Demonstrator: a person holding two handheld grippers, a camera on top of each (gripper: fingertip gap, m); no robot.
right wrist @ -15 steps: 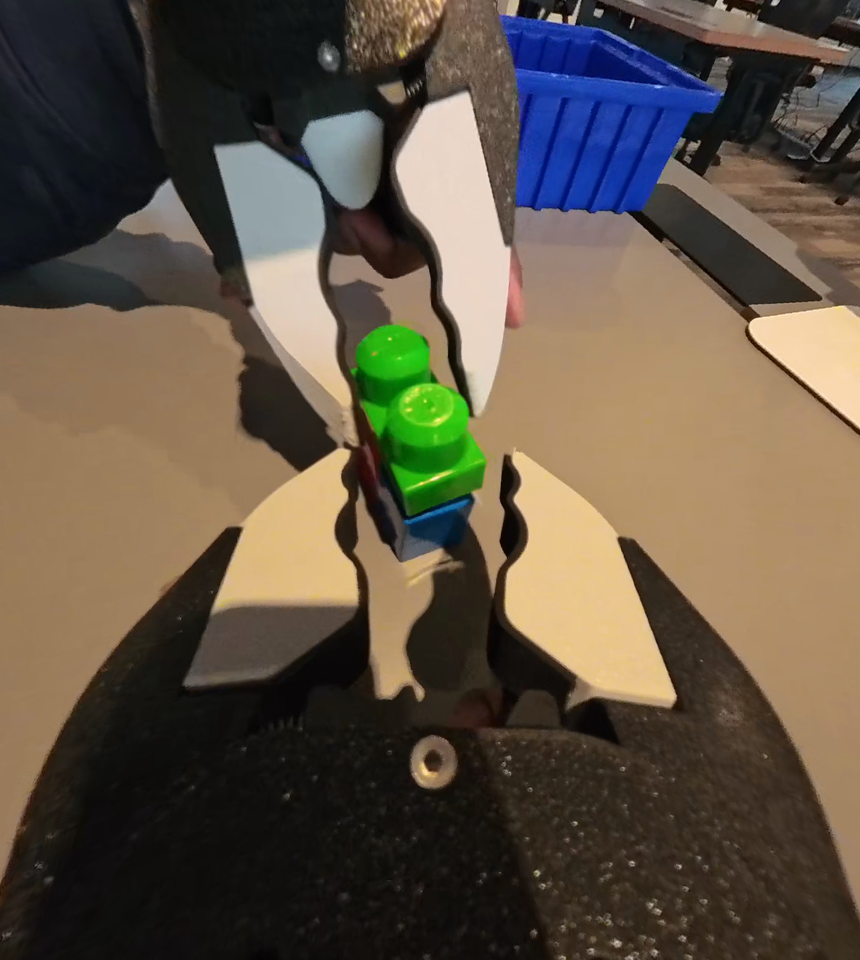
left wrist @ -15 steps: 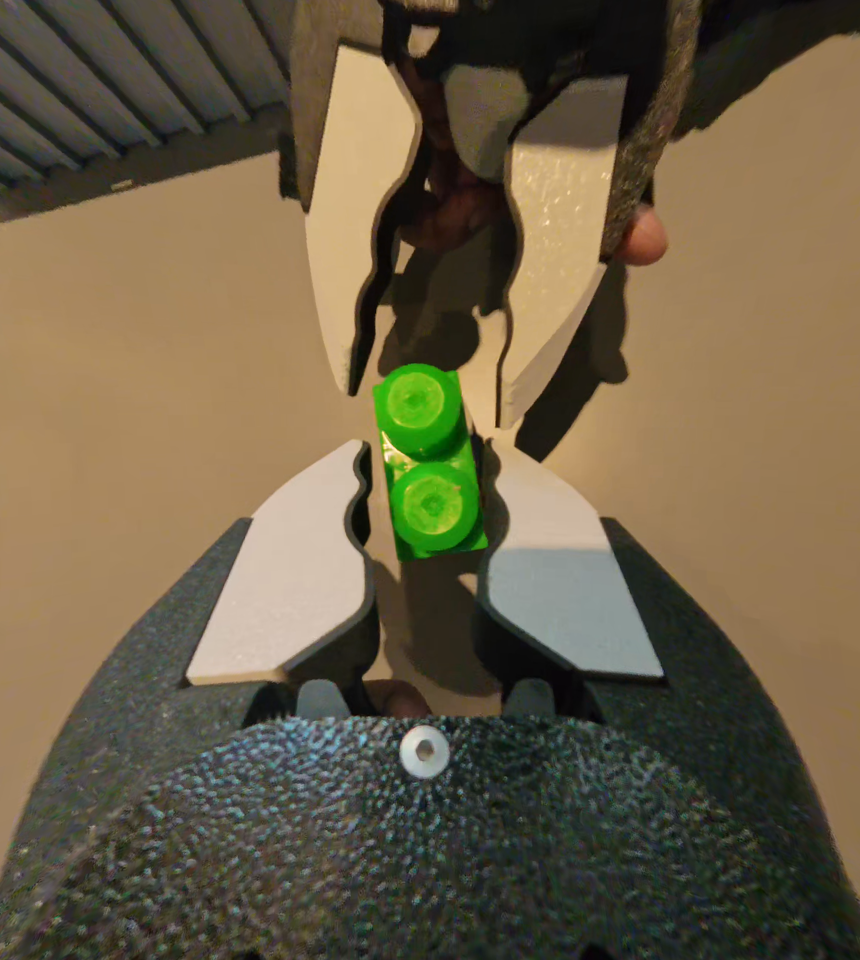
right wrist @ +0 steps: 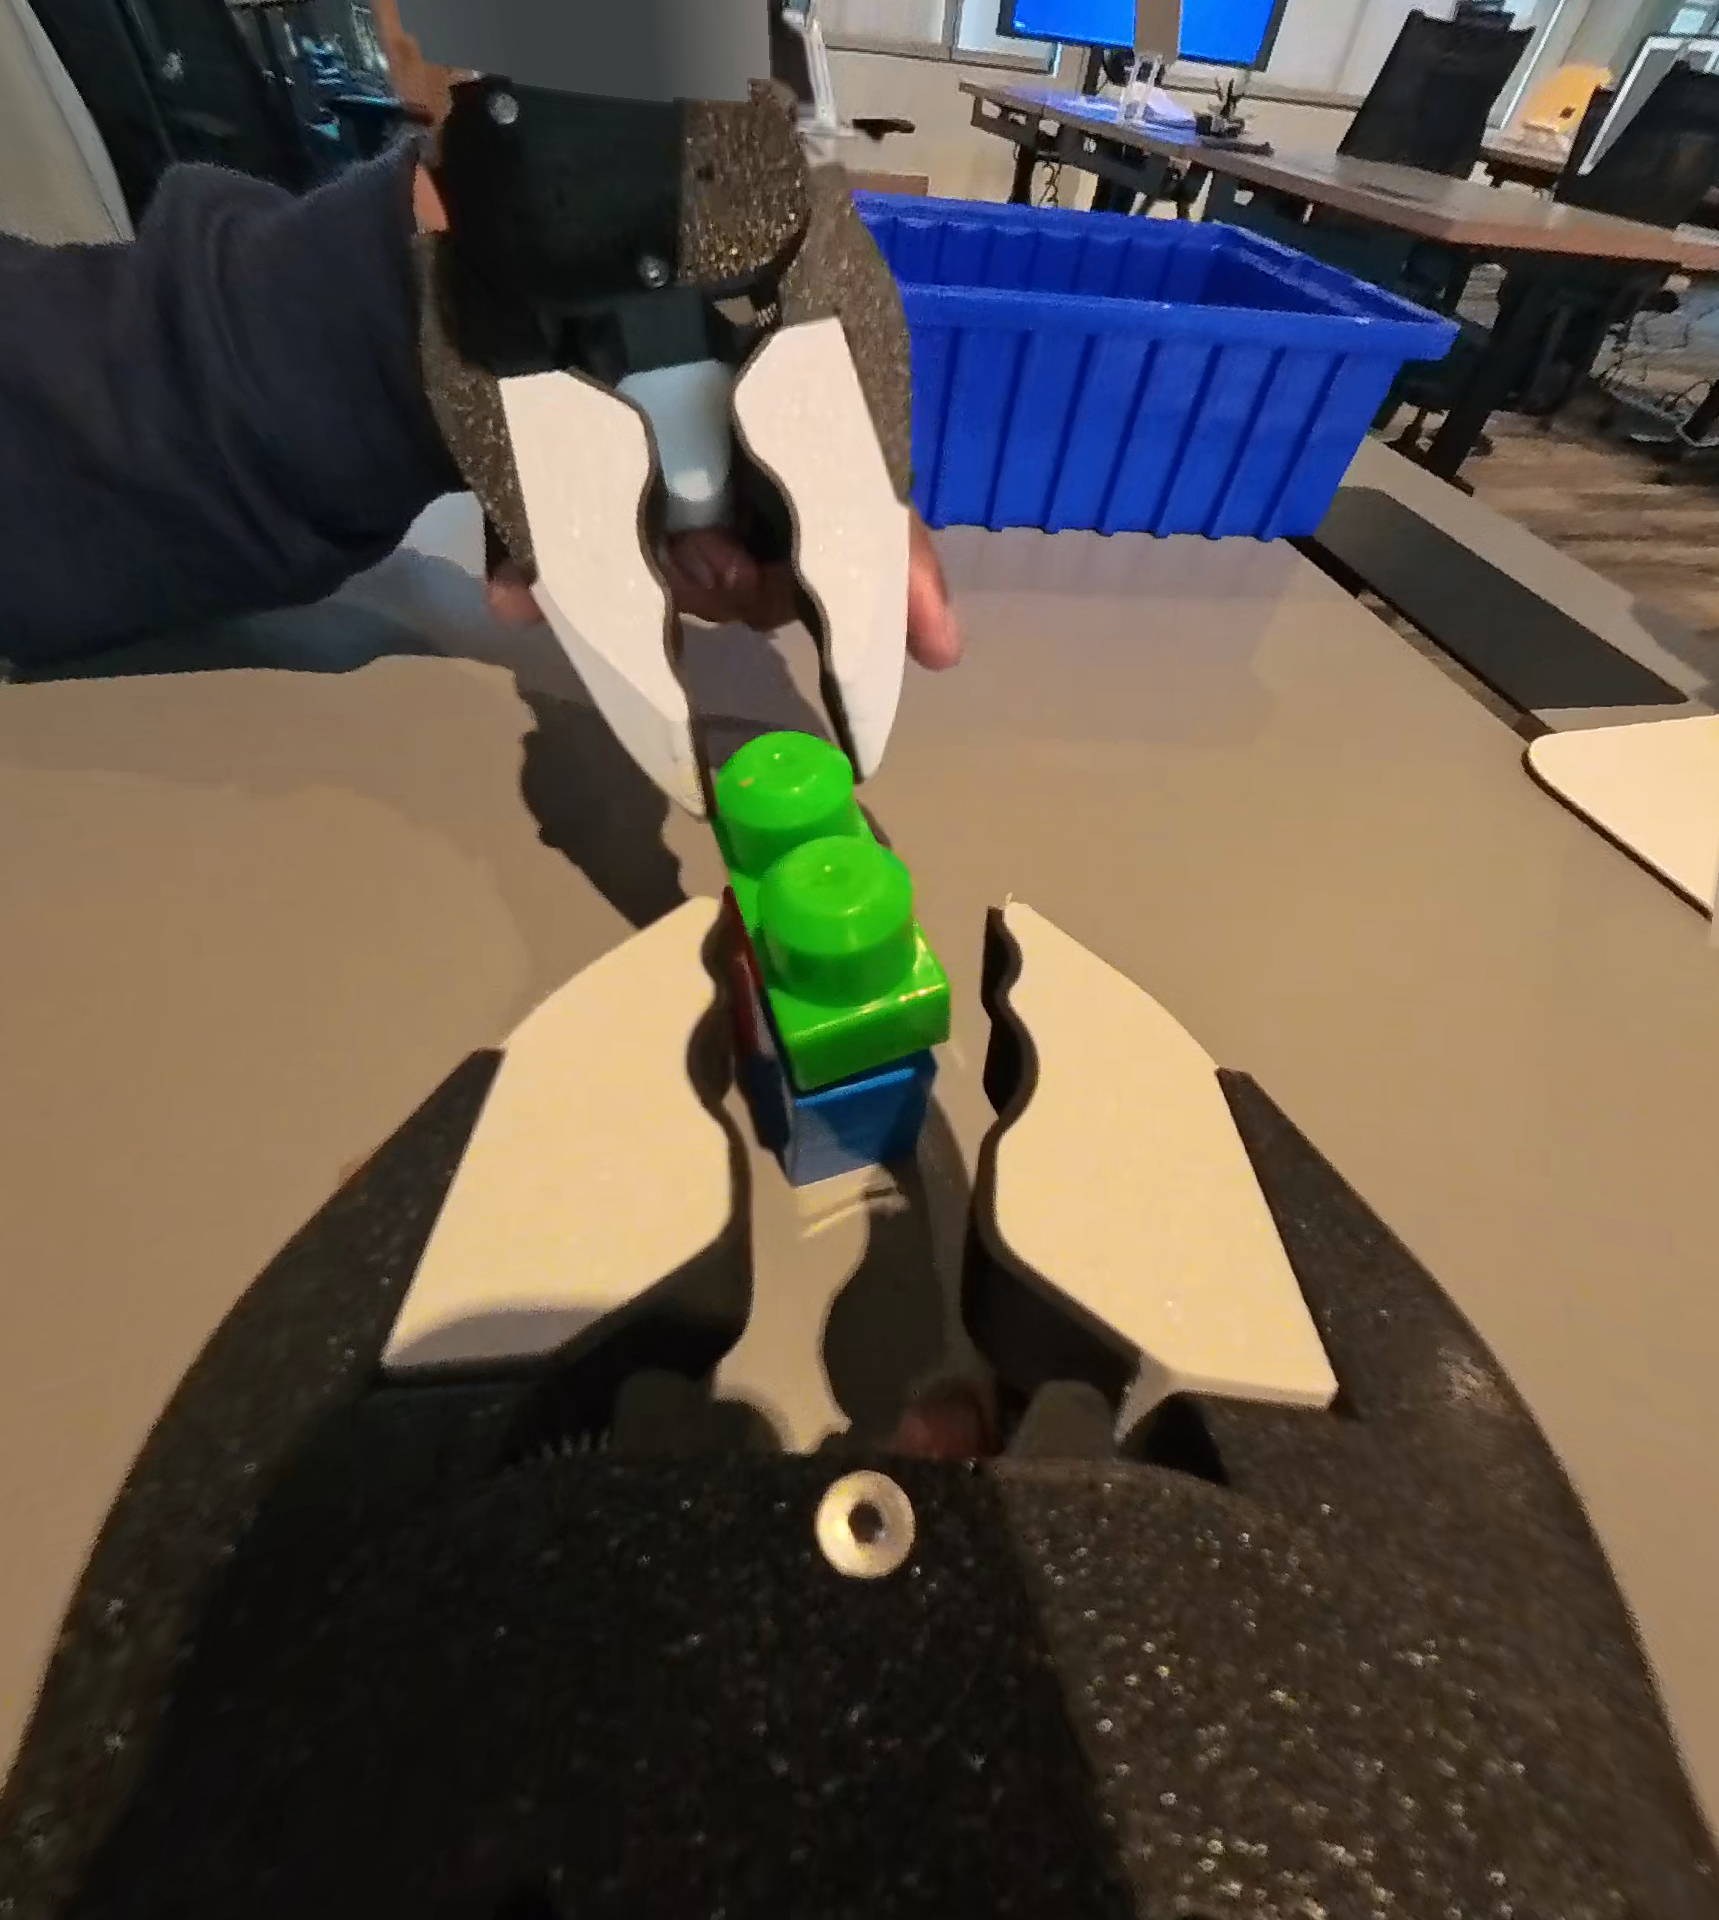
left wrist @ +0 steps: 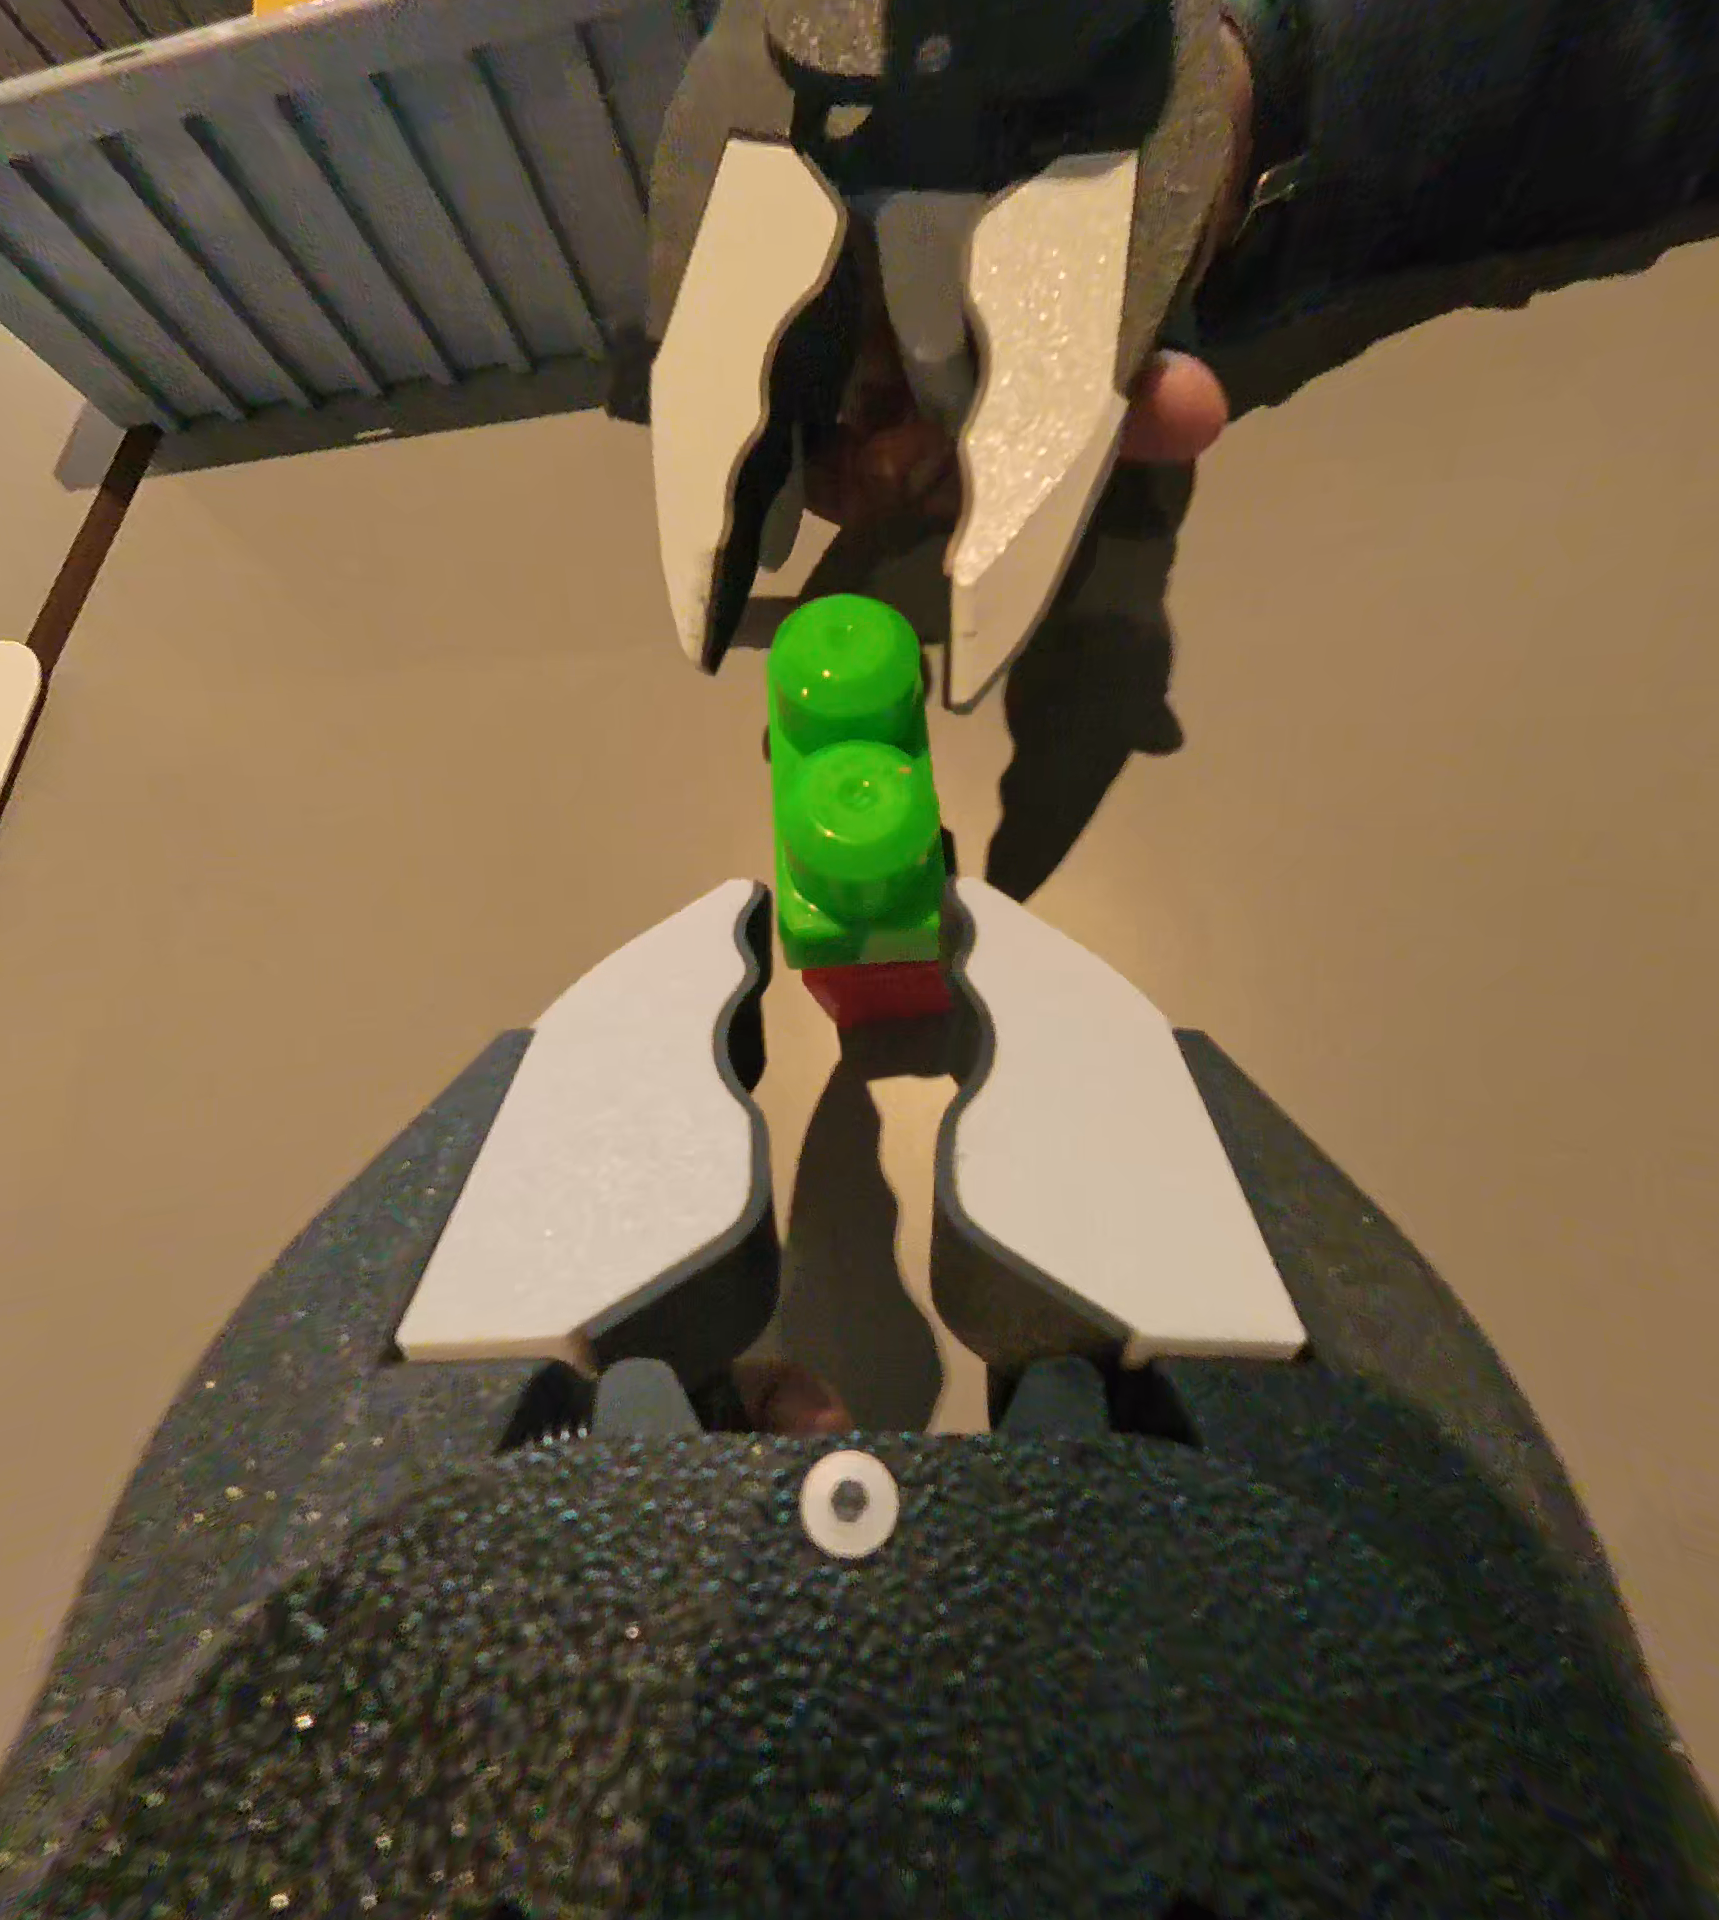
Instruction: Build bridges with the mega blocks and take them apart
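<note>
A smooth beige surface [right wrist: 1250,935] fills the foreground, glossy with soft reflections. A blue ribbed bin [right wrist: 1125,374] sits at its far edge. Beyond stand dark-topped desks [right wrist: 1354,177], black office chairs [right wrist: 1426,94], lit blue monitors [right wrist: 1146,26] and wood-look flooring [right wrist: 1613,499].

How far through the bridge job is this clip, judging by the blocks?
Done: a green block spans a blue block and a red block, so one bridge stands. In hand: nothing; the left gripper and right gripper flank it, open. Left: taking it apart.
</note>
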